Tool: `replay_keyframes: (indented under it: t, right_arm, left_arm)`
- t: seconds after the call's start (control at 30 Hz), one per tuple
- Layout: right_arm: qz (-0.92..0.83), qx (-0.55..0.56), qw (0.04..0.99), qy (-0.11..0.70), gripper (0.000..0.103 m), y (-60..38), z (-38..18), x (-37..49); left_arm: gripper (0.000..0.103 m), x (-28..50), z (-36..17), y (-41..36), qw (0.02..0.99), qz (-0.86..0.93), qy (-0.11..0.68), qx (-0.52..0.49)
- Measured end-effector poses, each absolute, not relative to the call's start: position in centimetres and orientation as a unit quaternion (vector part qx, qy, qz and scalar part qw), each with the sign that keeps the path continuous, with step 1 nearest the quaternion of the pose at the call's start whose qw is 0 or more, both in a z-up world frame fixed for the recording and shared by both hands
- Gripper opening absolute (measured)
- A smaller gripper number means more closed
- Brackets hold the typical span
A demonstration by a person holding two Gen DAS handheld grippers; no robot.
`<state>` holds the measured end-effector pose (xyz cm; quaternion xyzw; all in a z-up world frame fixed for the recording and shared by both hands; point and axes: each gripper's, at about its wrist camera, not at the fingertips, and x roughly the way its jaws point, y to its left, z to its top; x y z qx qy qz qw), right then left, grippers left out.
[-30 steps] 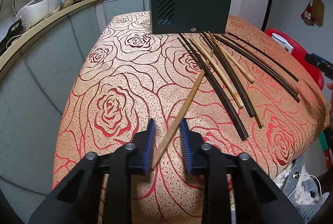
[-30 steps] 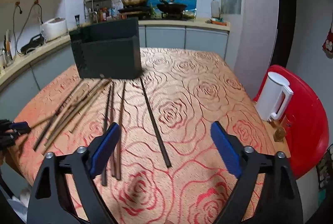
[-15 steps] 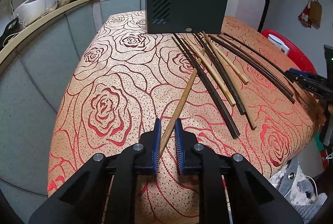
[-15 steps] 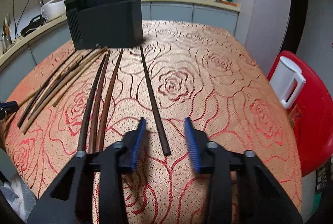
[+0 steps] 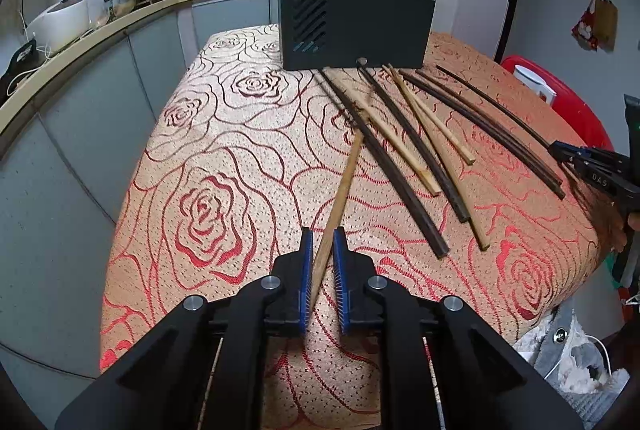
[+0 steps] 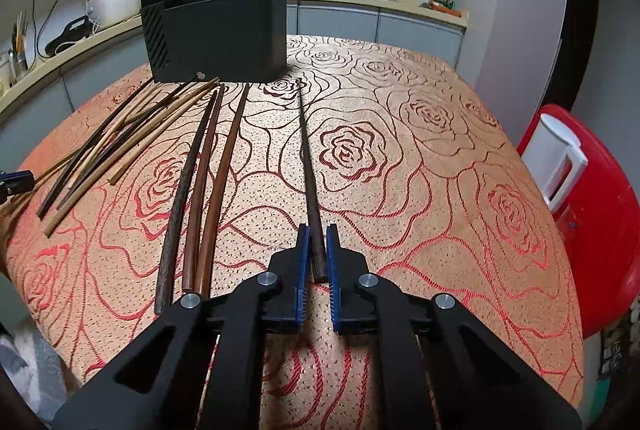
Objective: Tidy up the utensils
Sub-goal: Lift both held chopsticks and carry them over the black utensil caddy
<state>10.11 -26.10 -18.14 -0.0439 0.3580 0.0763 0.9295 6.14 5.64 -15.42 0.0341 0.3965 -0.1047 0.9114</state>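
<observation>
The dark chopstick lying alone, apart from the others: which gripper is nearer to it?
Right. The right gripper is shut on the near end of the lone dark chopstick; the left gripper sits across the table, clamping a light bamboo chopstick.

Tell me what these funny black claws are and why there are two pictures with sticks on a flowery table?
No robot here: a person holds a two-finger grabber in each hand, and each grabber carries a small camera looking along its fingers. So one picture comes from the left gripper, the other from the right gripper. The rose-patterned tablecloth has many chopsticks lying on it, some light, some dark, in front of a black utensil holder. The left gripper is shut on a light bamboo chopstick. The right gripper is shut on a dark chopstick that lies apart from the others. A white kettle stands on a red chair beside the table.
</observation>
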Motion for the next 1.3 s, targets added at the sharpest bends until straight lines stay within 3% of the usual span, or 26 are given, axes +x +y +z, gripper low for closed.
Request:
replay_keyframes:
  t: [0.73, 1.3]
  right_arm:
    - [0.127, 0.018, 0.968, 0.215, 0.008, -26.0, -5.6, 6.0]
    - [0.156, 0.053, 0.966, 0.200, 0.008, -24.2, -0.4, 11.2]
  left_arm:
    - [0.006, 3.6, -3.8, 4.9, 0.948, -0.131, 0.280, 0.075]
    - [0.006, 8.8, 1.9, 5.2, 0.962, -0.137, 0.233, 0.035]
